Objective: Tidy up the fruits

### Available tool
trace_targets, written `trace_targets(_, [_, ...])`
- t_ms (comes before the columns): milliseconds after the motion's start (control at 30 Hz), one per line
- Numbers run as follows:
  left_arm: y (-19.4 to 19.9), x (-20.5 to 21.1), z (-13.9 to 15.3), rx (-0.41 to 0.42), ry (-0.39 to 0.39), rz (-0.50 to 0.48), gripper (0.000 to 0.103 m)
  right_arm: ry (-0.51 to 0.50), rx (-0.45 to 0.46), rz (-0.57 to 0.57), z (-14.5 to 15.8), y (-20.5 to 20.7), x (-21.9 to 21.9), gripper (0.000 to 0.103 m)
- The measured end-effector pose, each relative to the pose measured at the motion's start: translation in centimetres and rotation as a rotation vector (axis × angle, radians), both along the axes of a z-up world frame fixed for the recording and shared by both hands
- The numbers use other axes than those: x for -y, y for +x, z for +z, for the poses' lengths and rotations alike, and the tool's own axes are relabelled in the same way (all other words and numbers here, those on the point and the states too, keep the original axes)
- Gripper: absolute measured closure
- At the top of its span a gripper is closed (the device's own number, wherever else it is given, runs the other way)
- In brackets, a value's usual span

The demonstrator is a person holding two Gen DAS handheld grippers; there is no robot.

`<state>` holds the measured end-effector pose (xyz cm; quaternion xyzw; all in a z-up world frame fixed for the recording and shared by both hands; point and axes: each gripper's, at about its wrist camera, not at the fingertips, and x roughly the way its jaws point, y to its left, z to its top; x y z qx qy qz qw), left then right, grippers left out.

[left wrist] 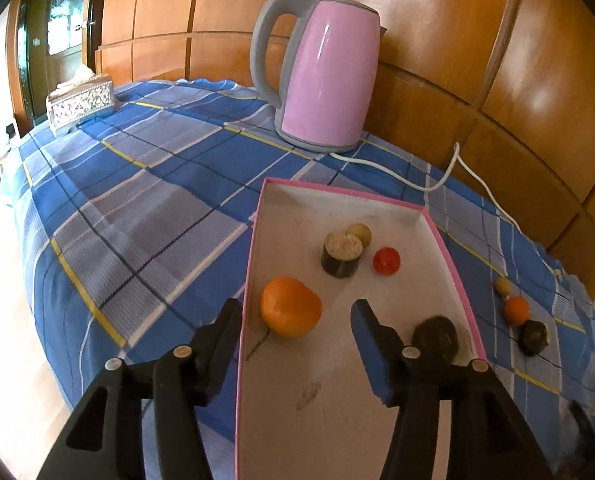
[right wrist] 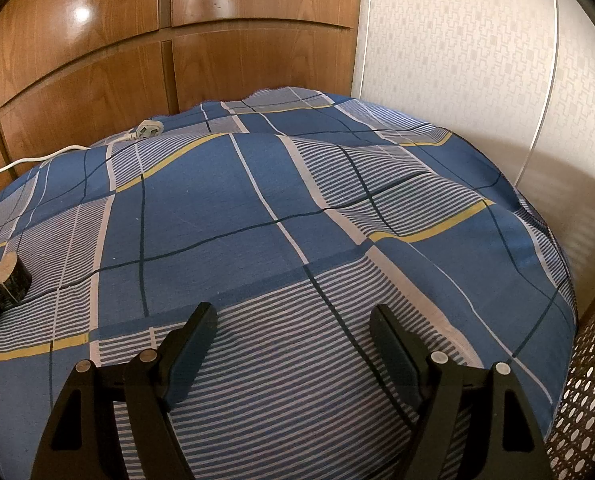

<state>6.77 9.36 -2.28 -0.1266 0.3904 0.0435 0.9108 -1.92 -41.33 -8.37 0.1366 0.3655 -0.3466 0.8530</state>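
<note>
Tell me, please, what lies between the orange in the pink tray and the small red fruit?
Left wrist view: bare white tray floor lies between the orange and the red fruit; the dark cut cylinder stands just beyond that line.

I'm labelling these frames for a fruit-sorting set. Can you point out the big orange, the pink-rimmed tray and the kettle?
big orange [left wrist: 290,306]: left wrist view, middle of its peel.
pink-rimmed tray [left wrist: 250,276]: left wrist view, on its left rim.
kettle [left wrist: 329,76]: left wrist view, middle of its pink body.

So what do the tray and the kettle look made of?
The tray looks like matte white cardboard with a pink edge: thin folded walls, scuff marks on the floor. The kettle looks like glossy pink painted metal or plastic, given its sharp reflections, with a matte grey plastic handle.
</note>
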Motion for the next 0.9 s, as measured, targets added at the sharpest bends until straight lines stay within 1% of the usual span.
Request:
trace_targets(167, [-2.4, 0.4, -0.1, -0.002, 0.008, -0.031, 0.041, 0.001, -0.005, 0.001, 0.0, 0.0, 0.0, 0.022])
trace_targets(300, [-3.5, 0.4, -0.5, -0.016, 0.003, -0.037, 0.041, 0.028, -0.022, 0.013, 0.2, 0.1, 0.4, 0.022])
trace_targets(367, [-3.9, 0.4, -0.7, -0.021, 0.002, -0.039, 0.041, 0.053, -0.034, 0.031, 0.4, 0.4, 0.6, 0.026])
trace_targets(400, [-4.0, 0.4, -0.8, -0.024, 0.002, -0.039, 0.041, 0.067, -0.04, 0.055, 0.6, 0.7, 0.5, 0.031])
trace_targets(433, [-4.1, 0.4, -0.9, -0.024, 0.0, -0.039, 0.041, 0.074, -0.047, 0.076, 0.7, 1.0, 0.4, 0.04])
trace_targets(467, [-4.1, 0.4, -0.9, -0.025, -0.003, -0.039, 0.041, 0.085, -0.054, 0.103, 0.9, 1.4, 0.2, 0.045])
trace_targets(500, [-4.2, 0.4, -1.0, -0.026, -0.005, -0.04, 0.041, 0.107, -0.057, 0.142, 1.3, 1.9, -0.1, 0.054])
trace_targets(533, [-4.2, 0.4, -1.0, -0.026, -0.006, -0.041, 0.041, 0.125, -0.055, 0.176, 1.5, 2.3, -0.4, 0.06])
trace_targets(633, [-4.4, 0.5, -1.1, -0.025, -0.009, -0.047, 0.041, 0.147, -0.034, 0.314, 3.1, 4.2, -2.0, 0.061])
trace_targets(700, [-4.5, 0.6, -1.1, -0.027, -0.012, -0.051, 0.041, 0.182, -0.006, 0.444, 4.8, 6.0, -3.5, 0.061])
trace_targets(733, [-4.5, 0.6, -1.1, -0.026, -0.014, -0.052, 0.041, 0.189, -0.004, 0.489, 5.2, 6.5, -4.1, 0.062])
trace_targets(800, [-4.6, 0.7, -1.0, -0.025, -0.014, -0.056, 0.041, 0.192, -0.017, 0.625, 6.3, 8.5, -6.1, 0.062])
trace_targets(833, [-4.7, 0.7, -1.0, -0.024, -0.015, -0.055, 0.041, 0.192, -0.031, 0.672, 6.5, 9.4, -6.9, 0.062])
trace_targets(867, [-4.7, 0.6, -1.0, -0.024, -0.016, -0.054, 0.041, 0.193, -0.048, 0.722, 6.6, 10.3, -7.8, 0.063])
trace_targets(900, [-4.7, 0.5, -1.0, -0.025, -0.019, -0.055, 0.041, 0.19, -0.069, 0.772, 6.8, 11.5, -8.7, 0.068])
